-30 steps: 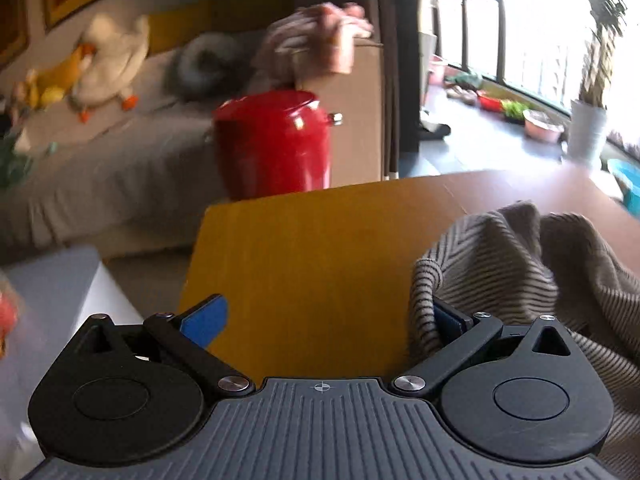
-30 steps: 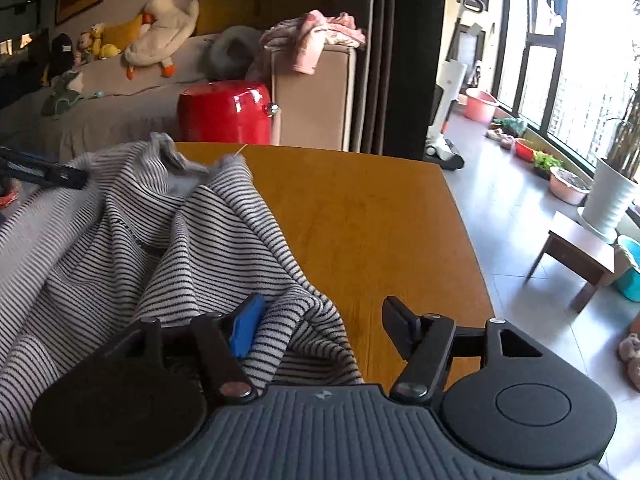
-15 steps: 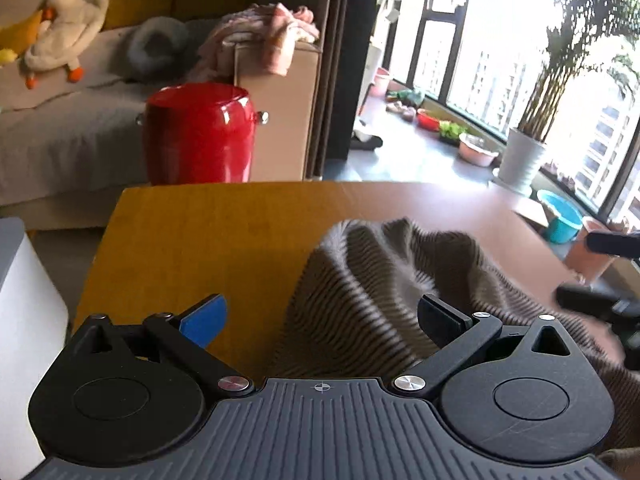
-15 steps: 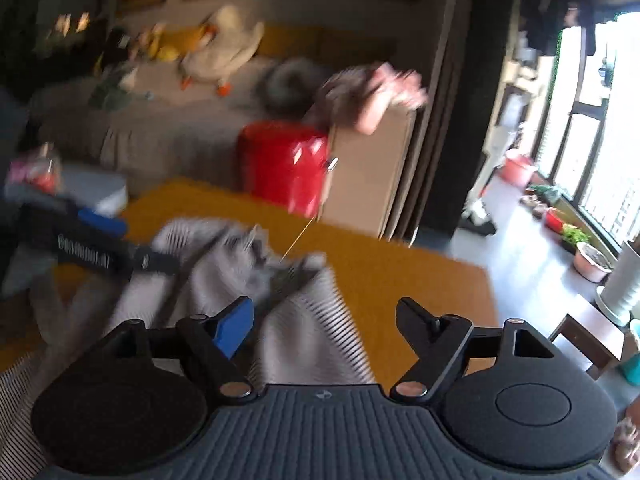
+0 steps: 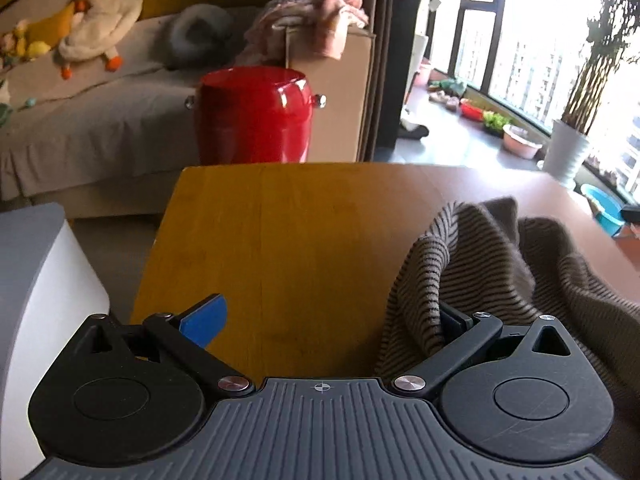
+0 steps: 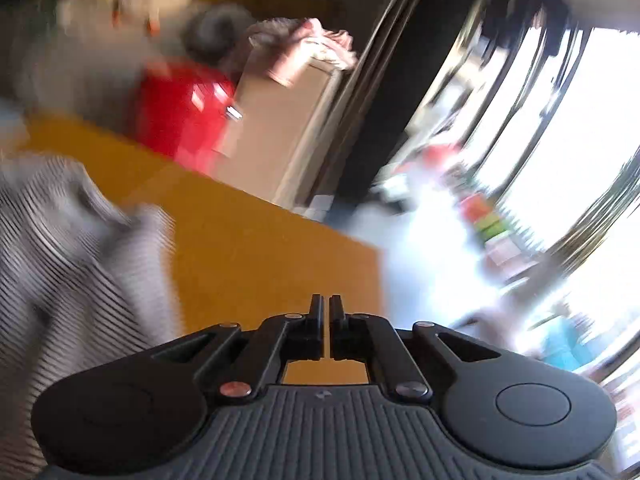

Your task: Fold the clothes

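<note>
Striped garment [image 5: 500, 280] lies bunched on the wooden table [image 5: 304, 240], toward the side away from the red pot [image 5: 254, 114], which stands past the table's far edge. Left gripper [image 5: 328, 320]: jaws spread wide, blue-padded finger [image 5: 204, 320] over bare wood; a fold of the garment drapes over the other finger, and bare table shows between the two.

Right gripper [image 6: 325, 326]: jaws drawn almost together, thin slit between them, nothing in it. Garment [image 6: 68, 248] sits to its left, apart from the fingers.

Right wrist view is tilted and heavily motion-blurred; pot [image 6: 180, 116] and table [image 6: 260, 252] are smeared. Left wrist view is sharp, showing a sofa [image 5: 92, 120] with a plush duck [image 5: 100, 24] behind the pot, beside a cardboard box [image 5: 340, 96].
</note>
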Demonstrator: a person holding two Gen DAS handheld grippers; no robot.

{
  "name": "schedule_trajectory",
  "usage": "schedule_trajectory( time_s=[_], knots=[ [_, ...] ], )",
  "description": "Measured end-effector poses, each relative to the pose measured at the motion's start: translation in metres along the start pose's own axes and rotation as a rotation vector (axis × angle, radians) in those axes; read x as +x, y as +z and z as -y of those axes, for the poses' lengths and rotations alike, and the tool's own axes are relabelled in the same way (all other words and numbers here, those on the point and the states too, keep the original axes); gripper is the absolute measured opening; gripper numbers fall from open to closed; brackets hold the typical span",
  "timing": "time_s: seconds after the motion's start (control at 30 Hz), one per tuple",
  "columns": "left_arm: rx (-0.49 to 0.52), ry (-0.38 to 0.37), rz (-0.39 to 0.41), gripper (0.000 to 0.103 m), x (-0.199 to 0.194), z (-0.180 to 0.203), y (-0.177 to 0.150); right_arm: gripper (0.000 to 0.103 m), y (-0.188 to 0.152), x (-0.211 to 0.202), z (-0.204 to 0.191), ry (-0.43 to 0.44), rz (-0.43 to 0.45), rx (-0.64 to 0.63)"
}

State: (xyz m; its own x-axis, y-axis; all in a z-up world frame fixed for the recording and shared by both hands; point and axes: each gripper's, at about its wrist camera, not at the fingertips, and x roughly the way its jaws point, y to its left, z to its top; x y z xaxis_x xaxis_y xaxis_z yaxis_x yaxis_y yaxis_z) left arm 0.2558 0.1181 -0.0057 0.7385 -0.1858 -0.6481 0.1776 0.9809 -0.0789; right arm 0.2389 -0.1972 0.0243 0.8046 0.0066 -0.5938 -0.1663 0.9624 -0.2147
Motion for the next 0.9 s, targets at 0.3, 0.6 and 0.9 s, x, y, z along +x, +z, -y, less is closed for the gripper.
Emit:
schedule_trajectory(
  time_s=[0.3,0.6,0.9],
  knots=[
    [0.073,-0.101,-0.012,0.103,0.012,0.041,0.008,0.019,-0.014,0.001,-0.073,0.255,-0.051,-0.09],
    [0.027,0.09,-0.006,0.103,0.032,-0.004,0.012,0.005,0.002,-0.004,0.013,-0.028,0.046,-0.009],
    [0.014,0.11,-0.024,0.103,0.032,-0.013,0.016,0.013,-0.034,0.059,0.008,-0.057,-0.017,-0.014]
  ],
)
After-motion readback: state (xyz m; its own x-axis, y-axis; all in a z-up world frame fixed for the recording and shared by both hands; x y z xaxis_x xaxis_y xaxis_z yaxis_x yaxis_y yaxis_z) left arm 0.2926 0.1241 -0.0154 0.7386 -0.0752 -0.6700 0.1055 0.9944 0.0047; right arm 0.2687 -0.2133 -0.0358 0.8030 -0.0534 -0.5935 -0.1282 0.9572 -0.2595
